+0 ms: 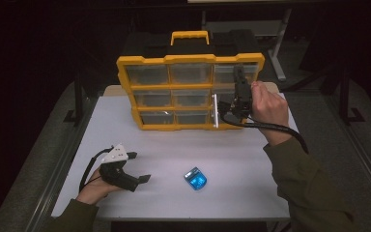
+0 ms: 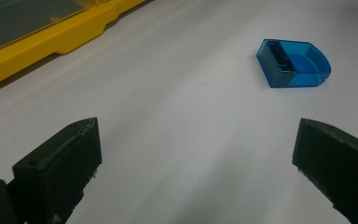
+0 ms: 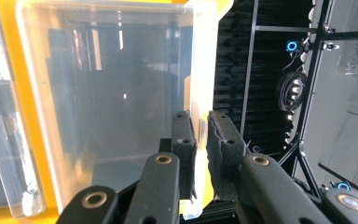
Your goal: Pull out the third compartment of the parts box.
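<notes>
Both right gripper [image 3: 200, 140] jaws pinch the clear bin [image 3: 121, 93] wall at the organizer's [image 1: 125, 77] right column; we should draw it straight out, level. Left gripper [image 1: 135, 166] rests wide open, empty, beside the blue box [image 1: 195, 179].

Left gripper [image 1: 137, 167]: black body, two blocky black jaws, grey three-cornered top plate, thin black cable looping behind. Right gripper [image 1: 238, 92]: black, ribbed jaw pads, brass-coloured pivot pins on the links, thick black cable trailing. Person: olive-green long sleeves [image 1: 303, 179], both arms.
</notes>
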A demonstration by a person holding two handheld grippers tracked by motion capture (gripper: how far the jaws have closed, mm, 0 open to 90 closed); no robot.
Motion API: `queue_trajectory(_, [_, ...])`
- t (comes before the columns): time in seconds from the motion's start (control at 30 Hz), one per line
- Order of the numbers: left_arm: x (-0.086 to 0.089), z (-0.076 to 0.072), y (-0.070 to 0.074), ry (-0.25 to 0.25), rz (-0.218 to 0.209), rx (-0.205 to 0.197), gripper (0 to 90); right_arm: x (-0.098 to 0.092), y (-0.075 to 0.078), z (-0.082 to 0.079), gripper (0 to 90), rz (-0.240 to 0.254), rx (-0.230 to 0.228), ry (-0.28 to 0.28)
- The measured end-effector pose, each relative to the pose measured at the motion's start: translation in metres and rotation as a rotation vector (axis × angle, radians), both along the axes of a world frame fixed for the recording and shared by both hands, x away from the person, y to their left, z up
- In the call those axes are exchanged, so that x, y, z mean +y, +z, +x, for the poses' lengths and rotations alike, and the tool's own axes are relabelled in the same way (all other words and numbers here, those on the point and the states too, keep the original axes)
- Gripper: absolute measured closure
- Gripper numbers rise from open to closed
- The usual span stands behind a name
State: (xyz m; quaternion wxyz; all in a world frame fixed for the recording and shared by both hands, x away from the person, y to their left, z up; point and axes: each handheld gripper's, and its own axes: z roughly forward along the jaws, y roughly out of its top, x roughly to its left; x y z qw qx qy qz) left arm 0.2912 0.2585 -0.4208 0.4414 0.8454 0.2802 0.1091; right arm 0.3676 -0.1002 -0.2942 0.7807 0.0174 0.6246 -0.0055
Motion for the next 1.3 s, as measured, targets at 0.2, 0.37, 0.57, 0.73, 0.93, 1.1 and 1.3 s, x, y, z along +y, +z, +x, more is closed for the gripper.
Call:
queue_trajectory(0.2, [0.002,0.0,0.0,0.011,-0.004,0.001,1.2,-0.001,0.0,-0.003,80.6,0.001,0.001,0.0])
queue_trajectory(0.37, [0.002,-0.001,0.0,0.007,-0.001,-0.005,1.2,0.0,0.001,-0.009,80.6,-0.003,0.006,0.002])
queue_trajectory(0.57, [0.003,-0.001,0.0,0.008,0.0,0.001,1.2,-0.001,-0.001,-0.014,80.5,0.0,0.0,0.006])
queue_trajectory(0.73, [0.004,-0.002,0.002,0.007,-0.005,-0.007,1.2,-0.003,-0.001,-0.018,80.4,-0.001,-0.001,0.012])
queue_trajectory(0.93, [0.007,-0.002,0.002,0.011,-0.026,-0.017,1.2,-0.003,0.0,-0.025,80.5,0.008,-0.001,0.013])
queue_trajectory(1.1, [0.011,0.0,0.001,0.005,-0.016,-0.02,1.2,-0.003,0.0,-0.028,80.4,0.003,0.002,0.017])
queue_trajectory(1.3, [0.012,0.001,-0.001,0.001,-0.035,-0.026,1.2,-0.004,0.0,-0.033,80.4,0.0,-0.001,0.018])
